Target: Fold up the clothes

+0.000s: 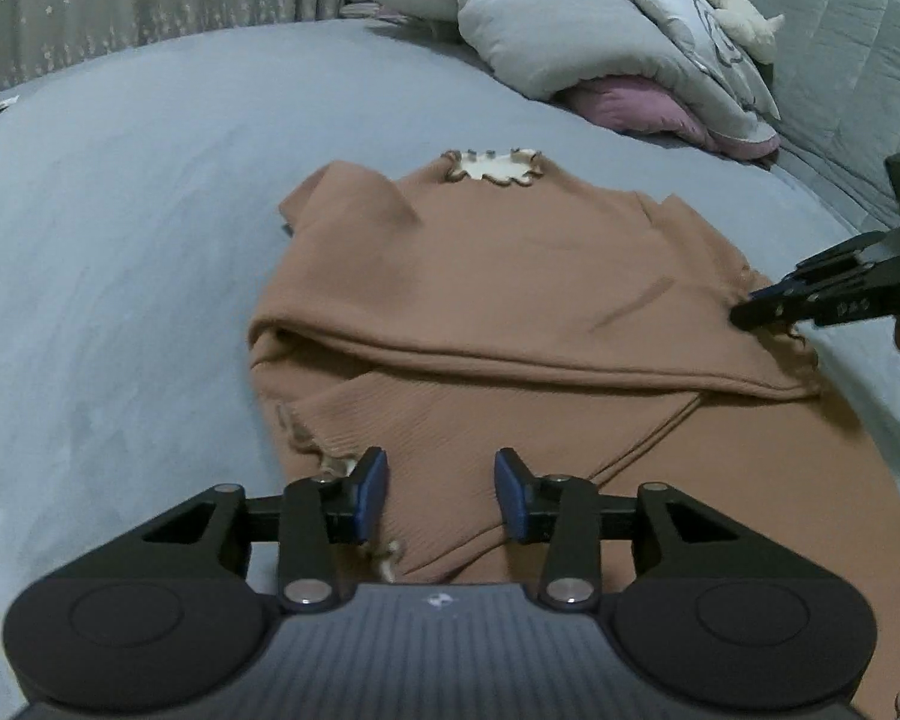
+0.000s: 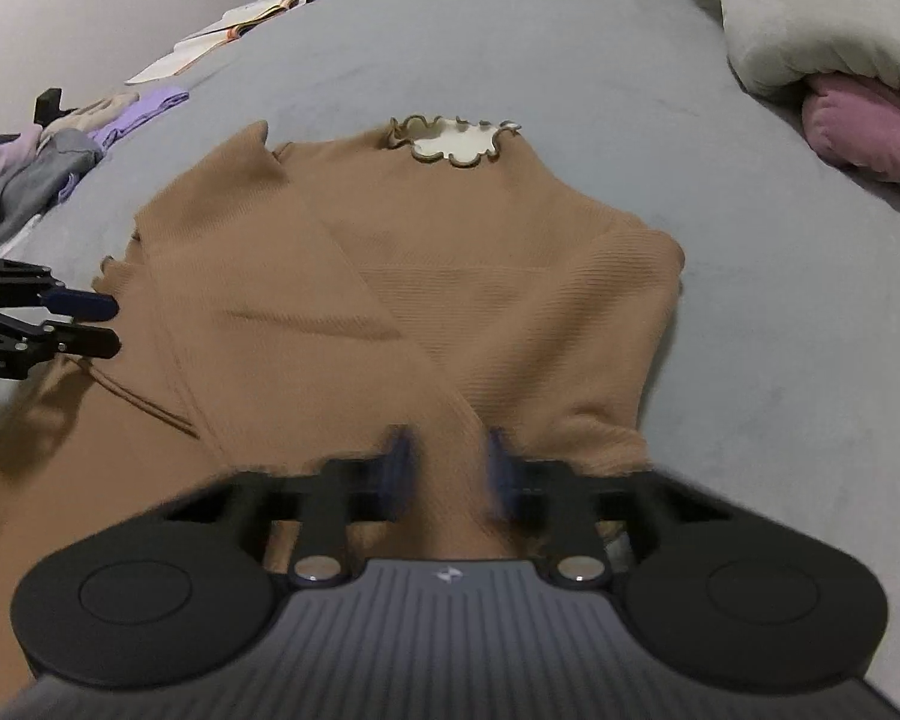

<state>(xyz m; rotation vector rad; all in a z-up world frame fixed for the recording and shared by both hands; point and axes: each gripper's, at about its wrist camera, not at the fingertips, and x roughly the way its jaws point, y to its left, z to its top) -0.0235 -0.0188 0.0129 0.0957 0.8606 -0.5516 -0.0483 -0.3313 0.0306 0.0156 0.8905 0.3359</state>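
Folding a brown sweater (image 1: 510, 276) on the grey bed (image 1: 120, 210).

Your left tongs (image 1: 441, 495) are spread wide and grip nothing; they hover over the ribbed hem at the near edge. Your right tongs (image 2: 447, 468) are blurred, parted, with a strip of sleeve between the fingers; whether they pinch it cannot be told. The sweater lies flat, cream frilled collar (image 2: 453, 141) far from you, one sleeve folded across its front. A quilt (image 1: 570, 18) is heaped beyond.
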